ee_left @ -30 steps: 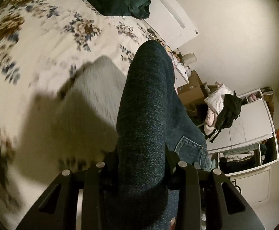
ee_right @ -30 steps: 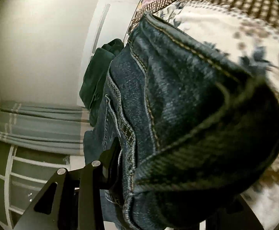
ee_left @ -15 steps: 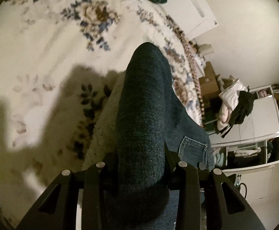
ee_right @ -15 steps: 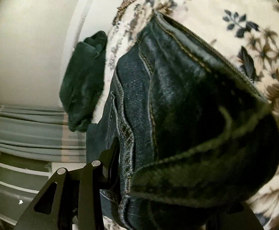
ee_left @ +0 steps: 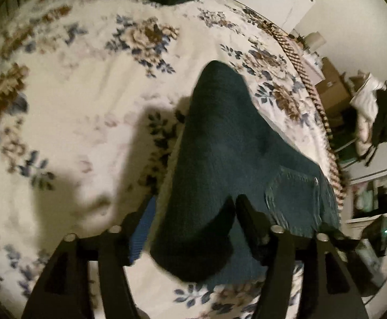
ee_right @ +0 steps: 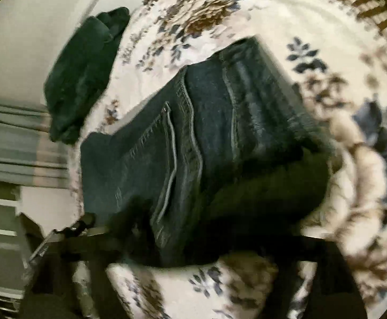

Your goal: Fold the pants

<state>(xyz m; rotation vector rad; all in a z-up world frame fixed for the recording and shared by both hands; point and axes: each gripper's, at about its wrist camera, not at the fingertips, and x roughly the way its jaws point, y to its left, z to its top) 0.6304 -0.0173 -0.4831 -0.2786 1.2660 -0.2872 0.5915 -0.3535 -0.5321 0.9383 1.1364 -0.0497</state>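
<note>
Jeans [ee_left: 220, 159] lie on floral bedspread [ee_left: 73, 101], near edge. Left gripper [ee_left: 190, 228] spread wide around fold, not pinching. Right gripper: blurred, cannot tell. Risk: loose fold springs open; jeans slide off the edge.

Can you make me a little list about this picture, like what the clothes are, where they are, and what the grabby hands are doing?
clothes: dark blue jeans, bunched up
where: lying on a flowery blanket on a bed
left gripper: fingers spread, jeans lying between them
right gripper: too blurry to tell open or shut
other clothes: a dark green pile at the bed's edge
folding: not neat yet
</note>
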